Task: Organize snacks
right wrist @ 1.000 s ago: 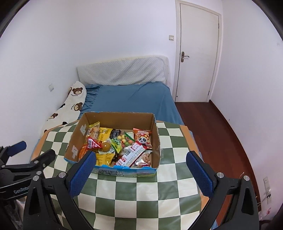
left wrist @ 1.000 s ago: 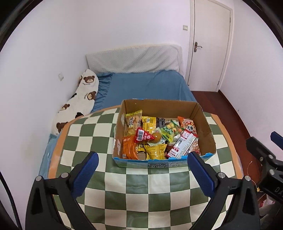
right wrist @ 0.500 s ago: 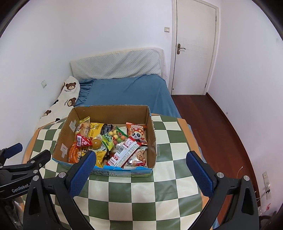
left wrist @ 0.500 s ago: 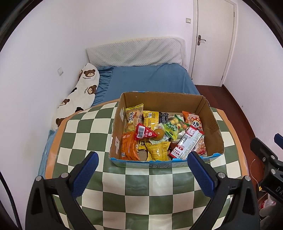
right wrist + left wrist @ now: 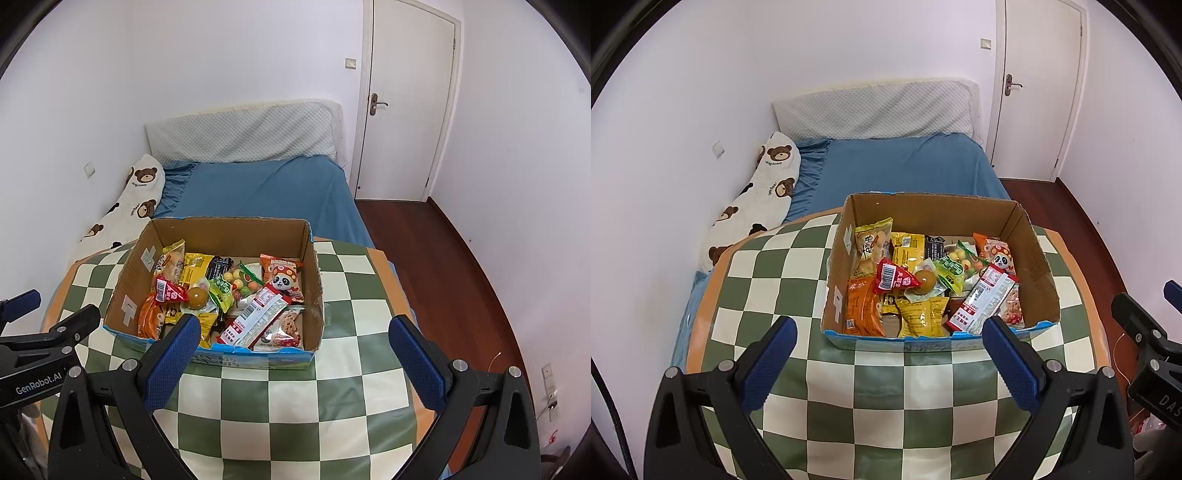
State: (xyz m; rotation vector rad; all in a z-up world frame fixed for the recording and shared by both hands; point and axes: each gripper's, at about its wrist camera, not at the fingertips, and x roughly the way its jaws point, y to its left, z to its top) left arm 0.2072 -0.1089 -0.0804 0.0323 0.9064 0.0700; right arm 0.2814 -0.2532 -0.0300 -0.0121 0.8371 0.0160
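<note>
Bedroom walls in white, a blue bed (image 5: 905, 166) and a closed door (image 5: 406, 110) frame the far side of a table (image 5: 775, 266) covered in a green and cream checked cloth. On that cloth stands an open cardboard box (image 5: 1039, 273), our landmark. All the snacks (image 5: 923, 280) we can see lie inside the box, heaped loosely and overlapping: an orange packet (image 5: 862, 306) at its near left corner, a red triangular pouch (image 5: 894, 278) just behind that, a long red and white bar (image 5: 255, 317) slanting across its near right part, and a panda packet (image 5: 284, 280) toward its far right. No snack lies on the cloth around the box. We hold our left gripper (image 5: 886, 365) just in front of the box, fingers spread wide and holding nothing; our right gripper (image 5: 291, 365) hangs in front of the box too, likewise spread and empty. This scene would suit snacks already gathered into the box, or a jumble waiting to be sorted out of it; we cannot tell which.
</note>
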